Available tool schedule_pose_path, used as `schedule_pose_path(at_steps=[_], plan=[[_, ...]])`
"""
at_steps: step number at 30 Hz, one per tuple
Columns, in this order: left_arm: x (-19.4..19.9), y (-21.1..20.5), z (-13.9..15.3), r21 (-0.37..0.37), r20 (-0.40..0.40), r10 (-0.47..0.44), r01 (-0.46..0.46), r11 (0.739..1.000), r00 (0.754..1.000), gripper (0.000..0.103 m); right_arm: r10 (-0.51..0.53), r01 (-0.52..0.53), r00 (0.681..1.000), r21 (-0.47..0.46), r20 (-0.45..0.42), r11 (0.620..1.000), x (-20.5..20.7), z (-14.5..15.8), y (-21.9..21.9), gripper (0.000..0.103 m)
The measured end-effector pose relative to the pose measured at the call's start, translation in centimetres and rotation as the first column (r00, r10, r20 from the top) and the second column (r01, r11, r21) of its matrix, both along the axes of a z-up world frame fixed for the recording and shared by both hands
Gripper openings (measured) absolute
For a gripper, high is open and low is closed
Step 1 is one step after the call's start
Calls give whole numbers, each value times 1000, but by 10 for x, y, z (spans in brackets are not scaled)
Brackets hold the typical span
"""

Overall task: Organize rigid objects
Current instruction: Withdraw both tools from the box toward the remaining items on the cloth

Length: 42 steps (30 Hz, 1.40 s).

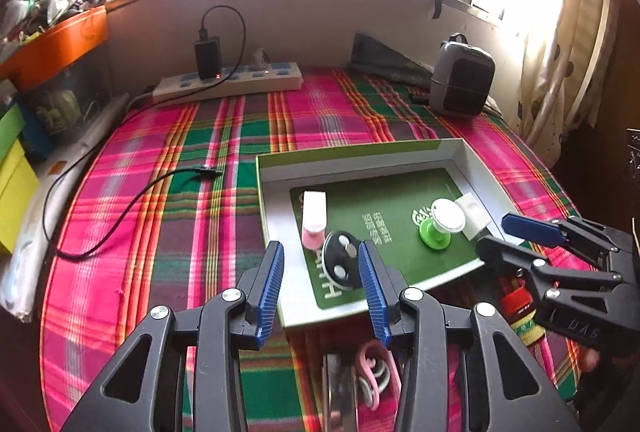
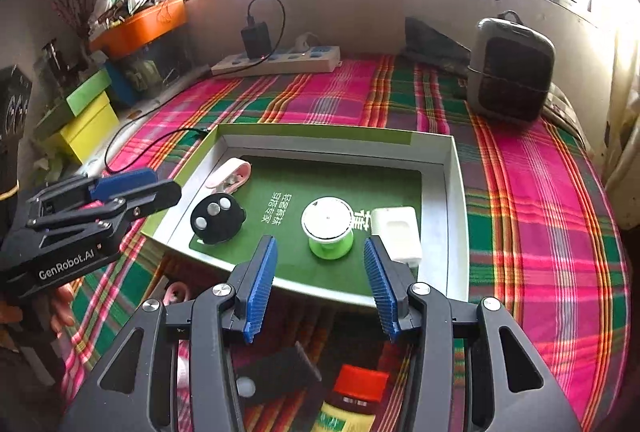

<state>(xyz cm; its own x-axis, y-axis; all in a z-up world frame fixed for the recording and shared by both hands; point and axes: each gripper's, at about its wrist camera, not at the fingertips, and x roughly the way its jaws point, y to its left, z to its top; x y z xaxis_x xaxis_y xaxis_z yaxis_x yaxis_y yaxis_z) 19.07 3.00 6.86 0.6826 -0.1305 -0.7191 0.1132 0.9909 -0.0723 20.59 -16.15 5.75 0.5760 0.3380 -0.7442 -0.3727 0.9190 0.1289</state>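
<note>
Left wrist view: both tongs spread, empty, above the box's near edge.
Left tongs and right tongs pinch nothing; black disc, green spool, pink clip and white case lie sorted inside the shallow box, seemingly collected there.

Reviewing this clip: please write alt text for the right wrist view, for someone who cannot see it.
The right gripper, jaws open and empty, hangs over a shallow box on a plaid cloth. In the box lie a green spool, a white case, a black disc and a pink clip. The left gripper shows at left.
</note>
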Motion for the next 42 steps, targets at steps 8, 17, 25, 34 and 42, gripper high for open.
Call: schedule_pose_path(at_steps=[8,17,25,34,42], plan=[[-23,1,-2,31,28,26,-27,999,999,38,-28,27,999,5,29,1000,-19,8,-9,47],[-45,6,-6,43,47,56,-58,997,997,39,-41,40,999,18,37,999,-38,8,-16,47],[-61,9,-14,23,36,57,-58,998,998,39,-68,66,997,37,46,997,-55,7,-24,47],[-76,27,-26,-50,8,75,-75,996,997,41,-120,121,990,0,77,993,-77,2,-37,47],[-83,32,-34,-103,-17,59,-60,993,998,42,-185,184,981,13,55,983,-92,-5,-56,47]])
